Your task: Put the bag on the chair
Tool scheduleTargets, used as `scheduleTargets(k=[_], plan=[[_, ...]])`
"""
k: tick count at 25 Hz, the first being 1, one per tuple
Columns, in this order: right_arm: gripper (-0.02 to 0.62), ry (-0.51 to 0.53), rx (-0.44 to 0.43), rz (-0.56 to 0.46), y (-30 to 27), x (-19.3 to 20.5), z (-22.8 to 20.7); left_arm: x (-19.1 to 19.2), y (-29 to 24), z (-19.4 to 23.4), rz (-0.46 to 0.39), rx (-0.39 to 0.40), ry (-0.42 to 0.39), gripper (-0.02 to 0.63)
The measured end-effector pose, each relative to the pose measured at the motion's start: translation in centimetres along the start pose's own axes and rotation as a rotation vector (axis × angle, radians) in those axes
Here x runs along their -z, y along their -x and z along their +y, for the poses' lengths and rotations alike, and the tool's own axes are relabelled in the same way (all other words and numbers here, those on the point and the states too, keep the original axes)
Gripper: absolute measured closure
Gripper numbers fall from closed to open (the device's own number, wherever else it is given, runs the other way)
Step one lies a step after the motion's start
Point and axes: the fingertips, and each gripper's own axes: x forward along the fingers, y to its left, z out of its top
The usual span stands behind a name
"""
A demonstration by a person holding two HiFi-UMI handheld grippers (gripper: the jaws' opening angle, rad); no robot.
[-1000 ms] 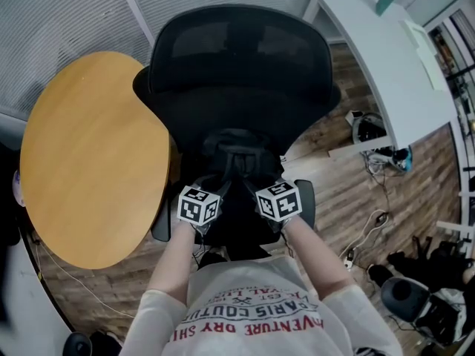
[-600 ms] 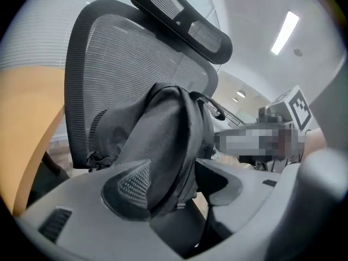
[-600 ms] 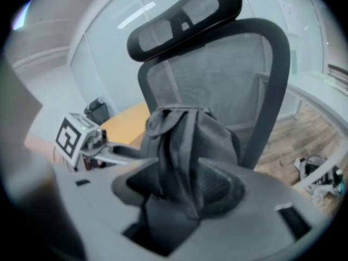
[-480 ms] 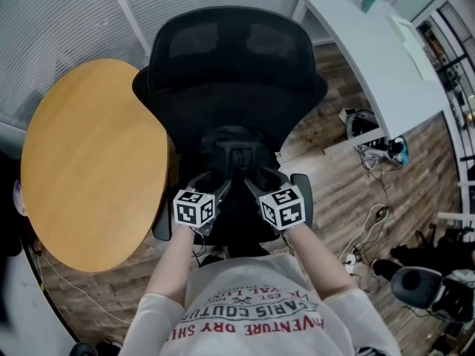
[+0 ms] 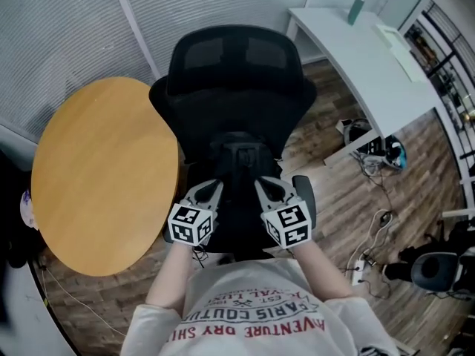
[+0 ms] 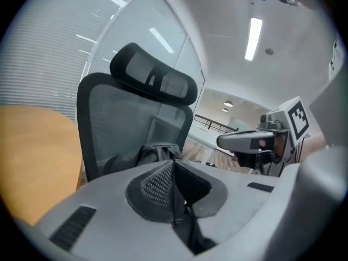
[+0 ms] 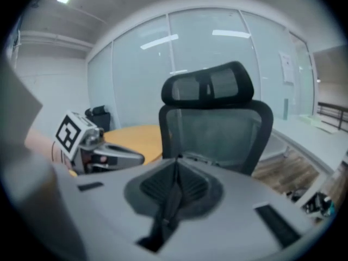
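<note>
The black bag rests on the seat of the black mesh office chair, against the backrest. My left gripper hovers just in front of the bag's left side, jaws shut with nothing seen between them. My right gripper mirrors it on the right, also shut and empty. In the left gripper view the shut left gripper points at the bag and the chair back. The right gripper view shows the shut right gripper aimed at the chair.
A round wooden table stands close on the chair's left. A white desk runs along the right, with cables and a power strip on the wood floor below it. Blinds and glass walls stand behind the chair.
Both grippers have drawn back from the bag toward the person's body. Their jaws, spread half a second ago, now stand together. The bag stays on the seat.
</note>
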Motion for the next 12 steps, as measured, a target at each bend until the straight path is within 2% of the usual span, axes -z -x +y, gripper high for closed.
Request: scheduleTargets(k=[8, 12], plan=[[0.568, 0.123, -0.003, -0.22, 6.2, -6.0, 5.6, -7.5, 8.3, -5.9, -0.192, 0.086, -0.199, 0.569], [0.568, 0.183, -0.003, -0.312, 9.0, -8.3, 7.7, -9.6, 11.5, -8.4, -0.267, 0.103, -0.291, 0.569]])
